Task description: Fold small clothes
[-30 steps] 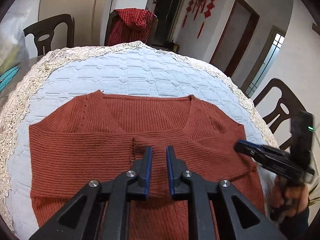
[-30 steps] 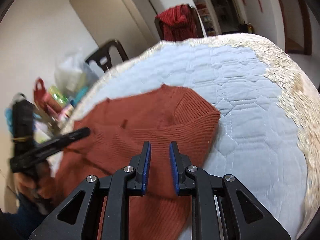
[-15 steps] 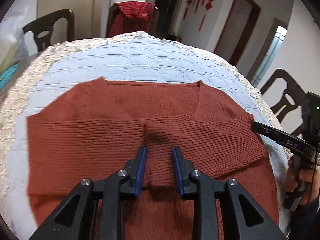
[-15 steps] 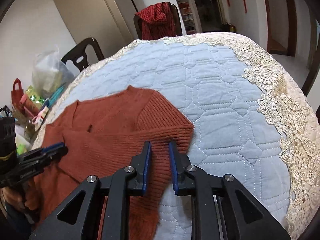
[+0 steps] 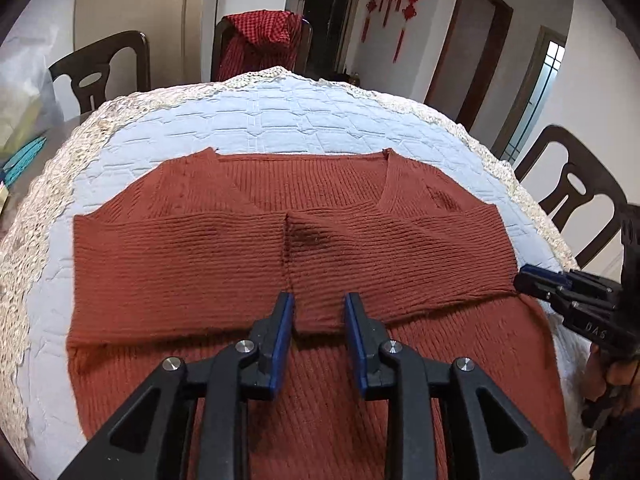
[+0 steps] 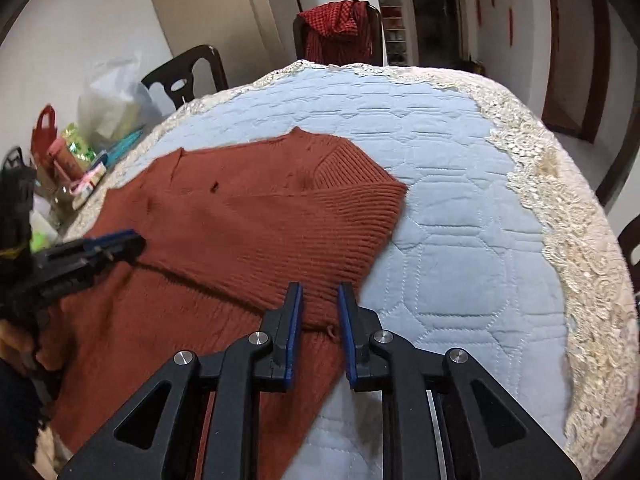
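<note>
While both sleeves lie folded across its chest, the rust-red ribbed sweater rests flat on the bench; each hand-held gripper, left and right, stands parted, gripping nothing.

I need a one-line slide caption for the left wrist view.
Open left gripper above a rust-red sweater, sleeves folded in, on a quilted table cover.

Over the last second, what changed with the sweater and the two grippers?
The left gripper opened wider and released the right sleeve's cuff; the right gripper drew back to the sweater's side fold. Both sleeves stayed folded across the chest on the quilted tablecloth.
</note>
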Motion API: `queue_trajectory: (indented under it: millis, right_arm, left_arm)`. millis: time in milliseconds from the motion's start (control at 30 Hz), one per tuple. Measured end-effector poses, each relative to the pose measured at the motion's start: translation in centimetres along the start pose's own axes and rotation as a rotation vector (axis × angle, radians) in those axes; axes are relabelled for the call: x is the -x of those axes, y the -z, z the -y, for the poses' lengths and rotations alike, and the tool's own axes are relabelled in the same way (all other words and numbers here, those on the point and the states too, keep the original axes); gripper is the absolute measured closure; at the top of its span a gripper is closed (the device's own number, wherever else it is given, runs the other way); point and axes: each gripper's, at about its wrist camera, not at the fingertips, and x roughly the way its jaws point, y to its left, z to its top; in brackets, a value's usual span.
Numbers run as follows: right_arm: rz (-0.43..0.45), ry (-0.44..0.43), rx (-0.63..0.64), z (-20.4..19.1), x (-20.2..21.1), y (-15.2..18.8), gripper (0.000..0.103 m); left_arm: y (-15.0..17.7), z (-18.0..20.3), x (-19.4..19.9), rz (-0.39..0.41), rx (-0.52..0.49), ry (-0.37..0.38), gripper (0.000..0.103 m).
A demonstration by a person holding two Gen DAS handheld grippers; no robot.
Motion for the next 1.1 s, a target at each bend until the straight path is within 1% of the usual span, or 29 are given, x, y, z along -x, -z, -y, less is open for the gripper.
queue_trajectory:
  millis: [100, 233, 267, 300, 367, 400, 467, 500, 533, 733, 967, 1100]
  right_arm:
    - [-0.003, 0.024, 0.003, -0.1, 0.8, 0.4, 0.085]
    - [-0.006, -0.034, -0.025, -0.2, 1.9, 1.4, 0.083]
    - [-0.003, -0.048, -0.029, -0.3, 2.3, 1.8, 0.079]
    - [0.001, -0.058, -0.031, -0.4, 2.5, 2.0, 0.071]
    - [0.012, -0.077, -0.035, -0.7, 3.2, 2.4, 0.063]
    - [0.017, -0.090, -0.040, -0.8, 3.5, 2.6, 0.063]
    - [0.024, -0.107, -0.048, -1.0, 3.9, 2.8, 0.063]
    - [0.026, -0.115, -0.052, -1.1, 4.0, 2.9, 0.062]
    - [0.028, -0.127, -0.056, -1.2, 4.3, 3.1, 0.062]
    - [0.032, -0.155, -0.065, -1.9, 4.9, 4.0, 0.062]
    - [0.024, -0.174, -0.101, -1.8, 5.2, 5.3, 0.062]
    - [0.016, -0.179, -0.130, -1.4, 5.3, 5.9, 0.058]
  left_arm:
    - [0.8, -0.5, 0.9, -0.002, 0.012, -0.010, 0.074]
    - [2.1, -1.3, 2.7, 0.011, 0.025, -0.028, 0.074]
    - [2.3, -1.4, 3.0, 0.015, 0.028, -0.035, 0.074]
    - [2.5, -1.4, 3.3, 0.020, 0.030, -0.044, 0.074]
    - [2.9, -1.5, 3.9, 0.031, 0.035, -0.071, 0.074]
    - [3.0, -1.5, 4.2, 0.035, 0.037, -0.078, 0.073]
    - [3.4, -1.5, 4.8, 0.045, 0.043, -0.089, 0.068]
    - [3.6, -1.4, 5.2, 0.052, 0.043, -0.093, 0.063]
    - [3.8, -1.3, 5.5, 0.059, 0.042, -0.097, 0.062]
    - [5.1, -1.2, 7.0, 0.079, 0.041, -0.108, 0.057]
    - [6.5, -1.6, 7.7, 0.080, 0.046, -0.137, 0.054]
    - [7.4, -2.4, 7.9, 0.076, 0.062, -0.156, 0.054]
